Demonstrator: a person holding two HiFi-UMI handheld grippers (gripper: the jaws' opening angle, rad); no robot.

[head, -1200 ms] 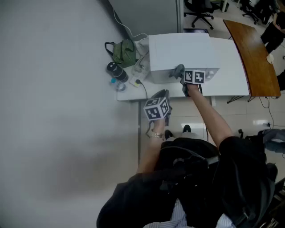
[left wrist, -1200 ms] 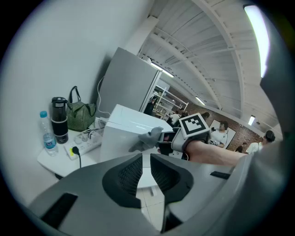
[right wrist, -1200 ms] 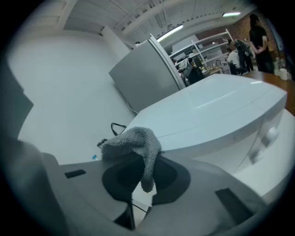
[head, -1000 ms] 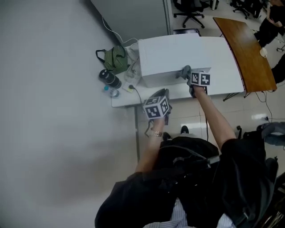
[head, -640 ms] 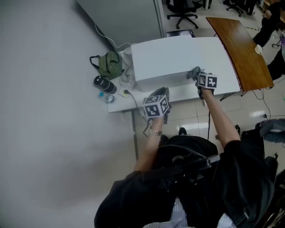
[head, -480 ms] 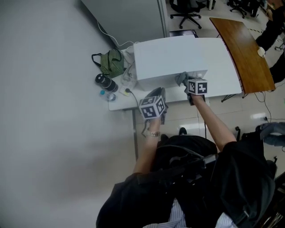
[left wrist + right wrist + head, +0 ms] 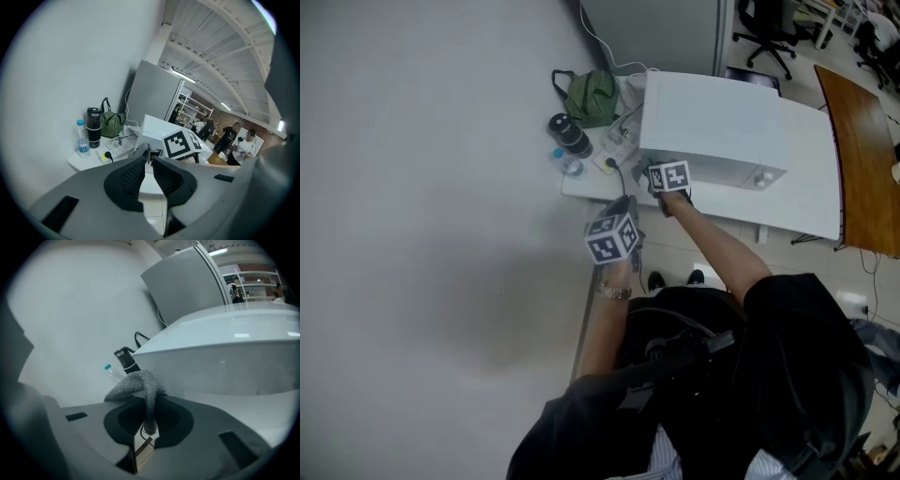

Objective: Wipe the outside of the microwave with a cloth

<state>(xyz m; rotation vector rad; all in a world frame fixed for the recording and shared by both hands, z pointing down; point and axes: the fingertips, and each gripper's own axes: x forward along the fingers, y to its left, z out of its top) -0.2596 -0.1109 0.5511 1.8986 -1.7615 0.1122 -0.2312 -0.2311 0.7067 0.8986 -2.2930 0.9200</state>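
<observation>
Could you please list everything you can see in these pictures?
microwave: one, white, on the table
table: one, white, by the wall
cloth: one, grey, in the right gripper, at the microwave's front
bag: one, green, on the table's left end
flask: one, black, beside the bag
water bottle: one, clear with blue cap, beside the flask
power strip: one, white, between water bottle and microwave
wooden table: one, brown, far right
office chairs: at least two, black, beyond the tables
right gripper: one, shut on the cloth
left gripper: one, jaws together, empty, short of the table
</observation>
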